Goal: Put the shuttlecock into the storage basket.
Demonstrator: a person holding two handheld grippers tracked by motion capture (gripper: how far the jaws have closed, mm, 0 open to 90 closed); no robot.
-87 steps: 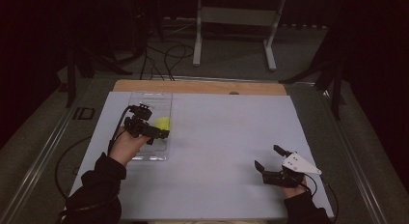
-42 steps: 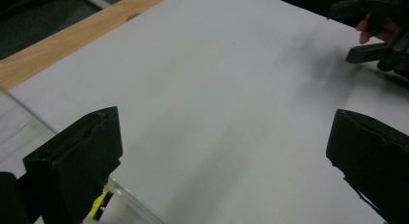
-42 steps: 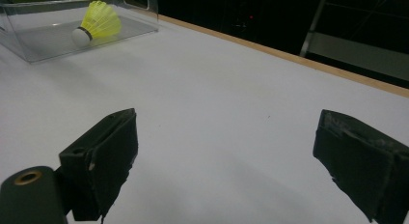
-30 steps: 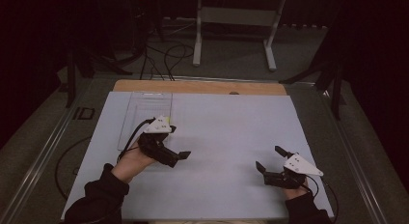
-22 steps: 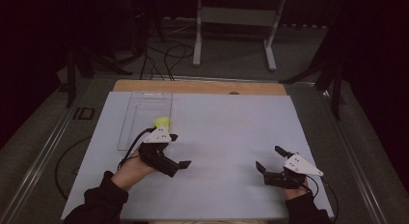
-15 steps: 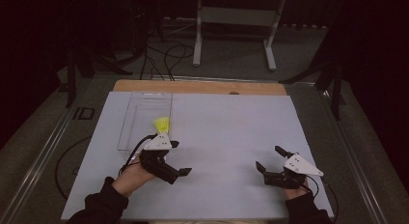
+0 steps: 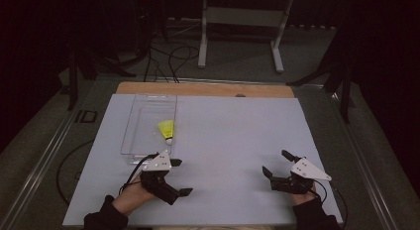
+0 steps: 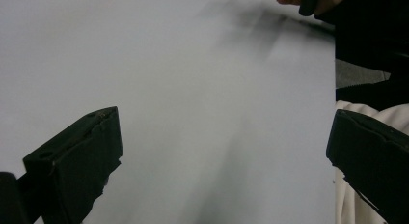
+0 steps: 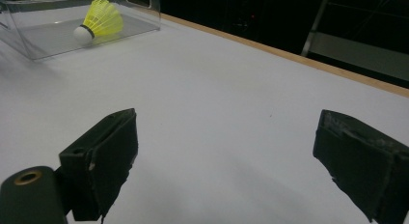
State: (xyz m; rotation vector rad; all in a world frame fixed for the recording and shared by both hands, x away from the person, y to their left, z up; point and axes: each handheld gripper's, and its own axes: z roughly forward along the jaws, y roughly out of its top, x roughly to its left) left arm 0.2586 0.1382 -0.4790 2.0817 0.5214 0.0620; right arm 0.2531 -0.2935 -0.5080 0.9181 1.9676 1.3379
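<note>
Nearest the person, the left gripper [image 7: 177, 176] sits low over the white table sheet [image 7: 233, 136], just off the near short end of the clear tray [image 7: 130, 136]. Jaws spread wide w/ nothing between them; the left gripper view has bare sheet in the gap. Its jaws point toward the sheet's right side, away from the tray.

The right gripper [image 7: 278, 163] is well to the right of the tray, near the sheet's near right corner; jaws also released, wide apart, empty. In the right gripper view the shuttlecock [image 9: 100, 19] lies inside the tray far off at upper left.

The yellow shuttlecock [image 7: 167, 129] lies on its side in the tray, approx. mid-length, against the tray's right wall, white cork end toward the person.

No readable writing or labels on tray, grippers or sheet.

Open room: broad bare sheet right of the tray, between both grippers. Beyond the tray's far end, a wooden strip [image 7: 208, 89] edges the table.
</note>
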